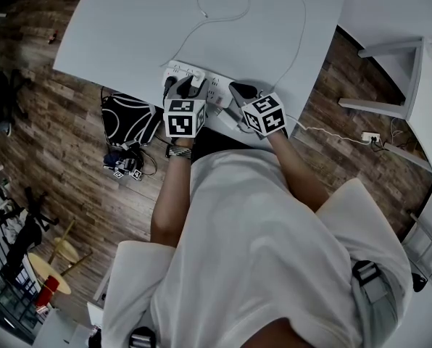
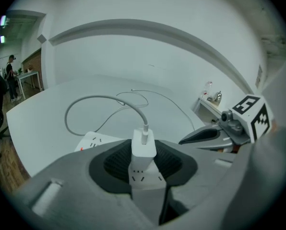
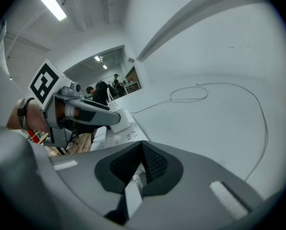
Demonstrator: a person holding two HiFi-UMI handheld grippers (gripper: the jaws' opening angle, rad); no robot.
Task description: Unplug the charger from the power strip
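Note:
A white power strip [image 1: 214,85] lies near the front edge of the white table [image 1: 129,27]. A white charger [image 1: 196,80] stands plugged into it, and its thin cable [image 1: 223,6] loops away over the table. My left gripper [image 1: 189,88] is shut on the charger [image 2: 143,148], with a pad against each side; the strip [image 2: 144,176] shows below it. My right gripper [image 1: 239,96] is at the strip's right end, shut on a narrow white part of the strip [image 3: 133,190]. In the right gripper view the left gripper [image 3: 109,116] holds the charger [image 3: 120,120].
The table edge runs just in front of the strip. On the wooden floor to the left lie a black bag [image 1: 129,118] and small clutter. A second white desk [image 1: 419,85] stands to the right, with a floor socket [image 1: 370,137] and cord. People stand far off [image 2: 11,75].

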